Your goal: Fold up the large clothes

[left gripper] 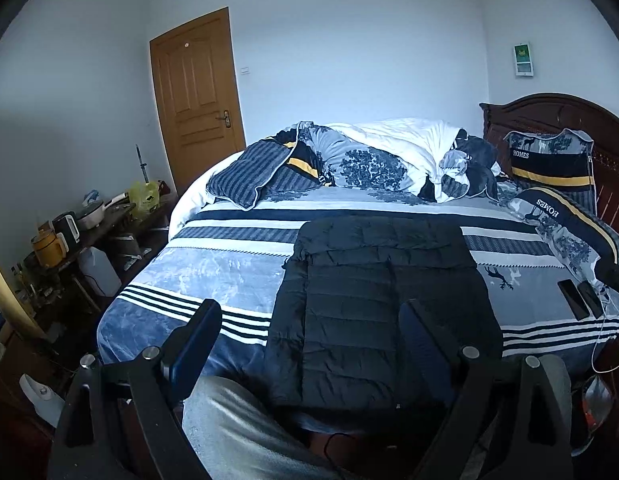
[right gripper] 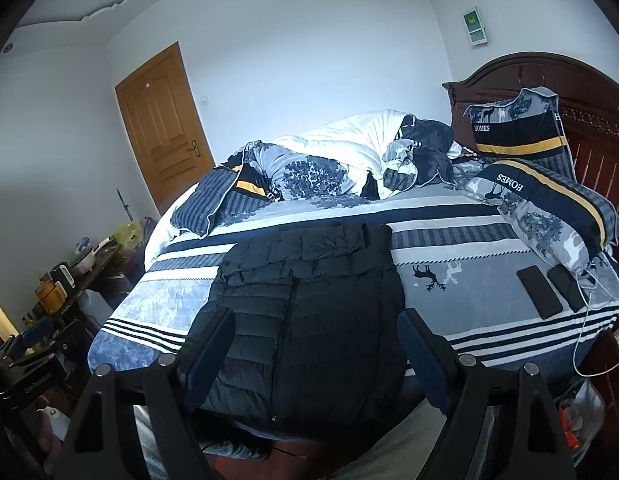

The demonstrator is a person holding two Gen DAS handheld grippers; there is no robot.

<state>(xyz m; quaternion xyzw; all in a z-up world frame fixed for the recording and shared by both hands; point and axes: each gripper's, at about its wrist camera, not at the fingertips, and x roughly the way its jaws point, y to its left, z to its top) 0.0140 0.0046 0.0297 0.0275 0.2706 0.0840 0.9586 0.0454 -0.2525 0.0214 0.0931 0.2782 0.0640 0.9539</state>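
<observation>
Black quilted puffer jacket (left gripper: 381,304) laid flat on striped bed (left gripper: 213,276), hem at near edge, sleeves apparently tucked in along sides. Further folds judged still to be made. Left gripper (left gripper: 309,344) and right gripper (right gripper: 315,344) held above hem, both spread wide, nothing gripped. Two phones (right gripper: 549,288) seen well apart, right.

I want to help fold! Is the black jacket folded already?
Partly: the black jacket lies flat on the bed, sleeves tucked in, body still long.
</observation>
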